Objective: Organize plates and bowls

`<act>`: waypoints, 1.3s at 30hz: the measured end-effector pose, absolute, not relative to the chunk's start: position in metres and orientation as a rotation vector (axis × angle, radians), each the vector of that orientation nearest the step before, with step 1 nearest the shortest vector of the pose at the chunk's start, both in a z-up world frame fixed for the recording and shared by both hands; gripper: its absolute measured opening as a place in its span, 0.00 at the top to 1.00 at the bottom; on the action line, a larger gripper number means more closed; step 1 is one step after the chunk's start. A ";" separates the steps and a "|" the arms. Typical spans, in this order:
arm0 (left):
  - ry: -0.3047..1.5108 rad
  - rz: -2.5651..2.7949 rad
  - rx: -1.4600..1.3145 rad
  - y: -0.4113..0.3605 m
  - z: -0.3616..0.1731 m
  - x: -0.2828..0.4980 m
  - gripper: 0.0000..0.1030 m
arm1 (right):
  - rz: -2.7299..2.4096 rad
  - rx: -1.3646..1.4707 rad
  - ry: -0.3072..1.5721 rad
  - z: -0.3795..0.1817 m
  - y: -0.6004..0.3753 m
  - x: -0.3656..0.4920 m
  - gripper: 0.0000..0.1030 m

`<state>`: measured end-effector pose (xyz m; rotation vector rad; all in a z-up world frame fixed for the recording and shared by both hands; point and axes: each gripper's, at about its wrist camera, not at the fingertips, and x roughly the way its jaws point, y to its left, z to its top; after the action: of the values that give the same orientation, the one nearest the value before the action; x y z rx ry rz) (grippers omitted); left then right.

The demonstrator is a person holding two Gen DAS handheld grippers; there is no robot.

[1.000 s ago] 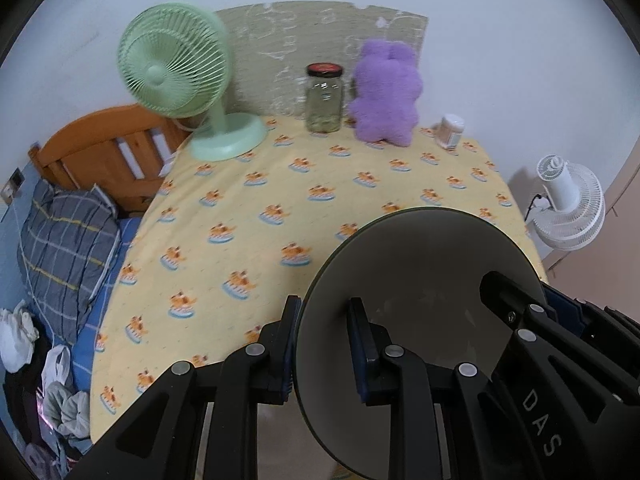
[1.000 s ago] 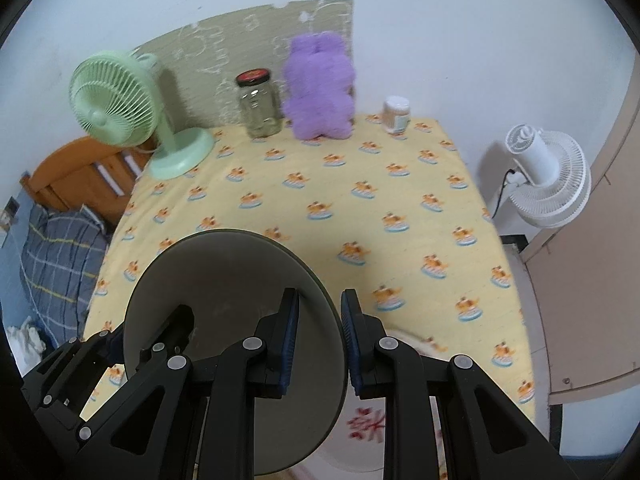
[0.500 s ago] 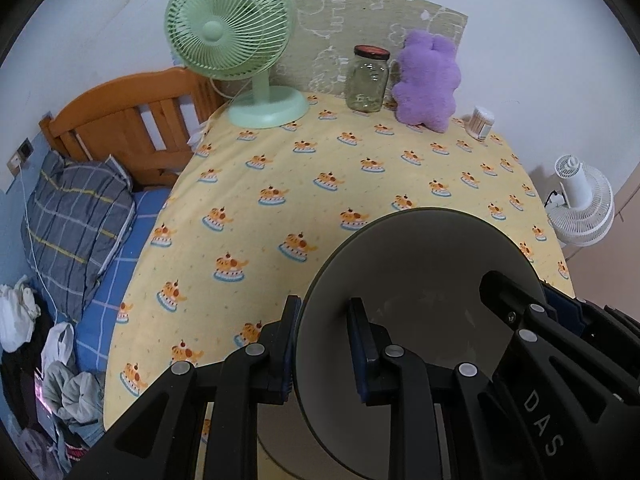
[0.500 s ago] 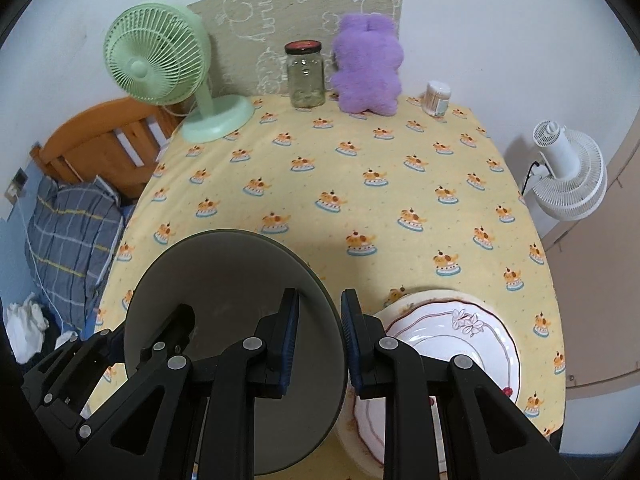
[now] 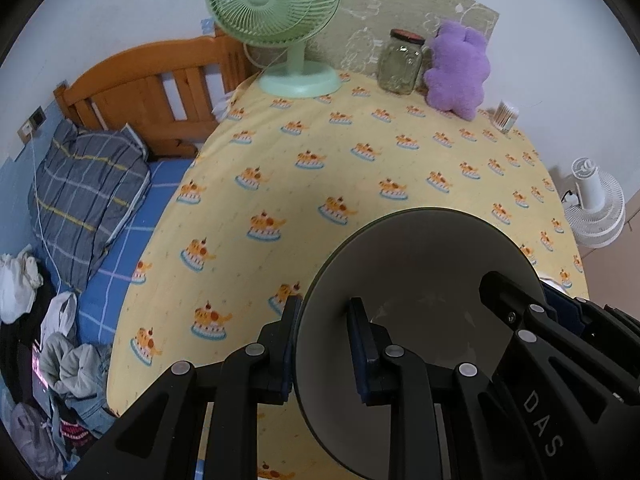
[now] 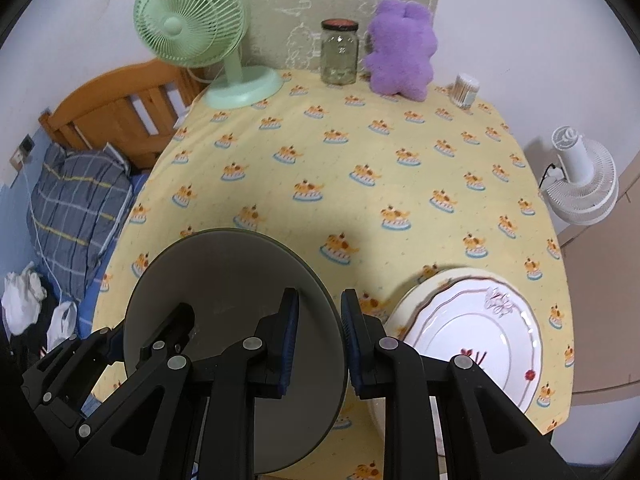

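A round grey dish (image 5: pixel 420 264) with a dark rim hangs tilted above the near part of the yellow-clothed table (image 5: pixel 320 128). My left gripper (image 5: pixel 323 312) is shut on its left edge. My right gripper (image 6: pixel 319 304) is shut on the opposite edge of the same dish (image 6: pixel 224 272). One of the left gripper's fingers (image 6: pixel 182 320) shows at the dish's far side in the right wrist view. Just right of the right gripper, a white flower-patterned plate (image 6: pixel 480 332) lies on a cream plate (image 6: pixel 416 292) near the table's front right corner.
Along the back wall stand a green fan (image 6: pixel 192 20), a glass jar (image 6: pixel 339 56), a purple plush toy (image 6: pixel 400 48) and a cotton-swab tub (image 6: pixel 466 88). A white fan (image 6: pixel 580 176) stands off the table's right side. A wooden bed with a checked pillow (image 6: pixel 76 200) lies left.
Both grippers have carried the dish together back from the far wall and slightly lower. The white plate has come fully into the right wrist view. Both grips are unchanged.
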<state>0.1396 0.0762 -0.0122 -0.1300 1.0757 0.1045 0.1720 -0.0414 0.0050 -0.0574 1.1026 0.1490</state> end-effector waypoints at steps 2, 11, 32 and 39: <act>1.086 0.108 -0.130 0.078 -0.016 0.138 0.79 | 0.154 -0.063 1.114 0.001 -0.038 0.170 0.75; 1.129 0.094 -0.130 0.078 -0.035 0.135 0.79 | 0.140 -0.087 1.151 -0.017 -0.034 0.168 0.75; 1.111 0.086 -0.129 0.075 -0.051 0.137 0.75 | 0.133 -0.106 1.140 -0.034 -0.038 0.172 0.75; 1.160 0.053 -0.119 0.070 -0.056 0.132 0.59 | 0.148 -0.082 1.174 -0.041 -0.041 0.167 0.69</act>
<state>0.1323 0.0703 -0.0564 -0.1188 1.1601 0.0534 0.1674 -0.0410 -0.0414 -0.0818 1.1740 0.1476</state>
